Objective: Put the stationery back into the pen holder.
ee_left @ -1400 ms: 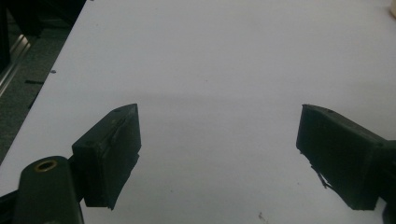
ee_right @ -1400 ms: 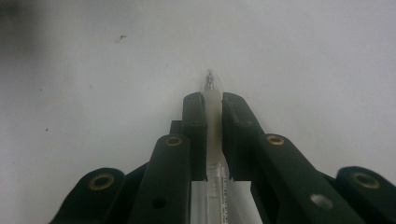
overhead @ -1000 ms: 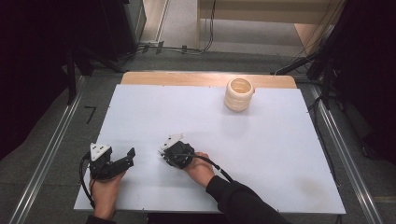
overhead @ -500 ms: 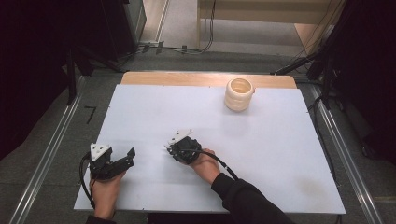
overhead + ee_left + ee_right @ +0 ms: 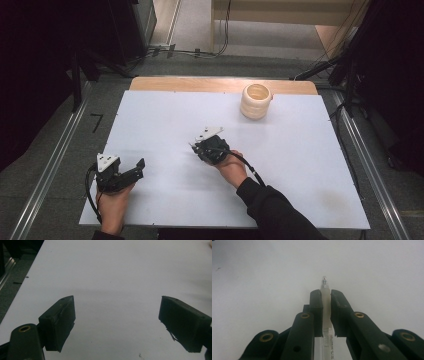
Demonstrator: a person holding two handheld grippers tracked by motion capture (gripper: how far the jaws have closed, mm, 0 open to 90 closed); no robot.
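- Since it is a thin pen with a translucent whitish barrel and a clear pointed tip (image 5: 326, 305), it looks light and stiff, and I judge that its smooth plastic can slide along the pads if the hold is loose.
- It lies lengthwise between the two black jaws of the right gripper (image 5: 326, 296), which are closed on it from both sides; the tip sticks out a little past the jaw ends, and the printed part of the barrel runs back toward the hand.
- I think the hold is close to the tip end, so the longer rear part may swing; a grip nearer to the middle of the barrel would probably be steadier.
- In the high view the right gripper (image 5: 197, 145) is above the middle of the white worktop (image 5: 310, 165).
- The left gripper (image 5: 117, 315) has its jaws wide apart with nothing between them, and it stays low near the left front edge of the worktop.
- A cream ribbed round cup (image 5: 256, 101) stands near the far edge, well apart from the pen.
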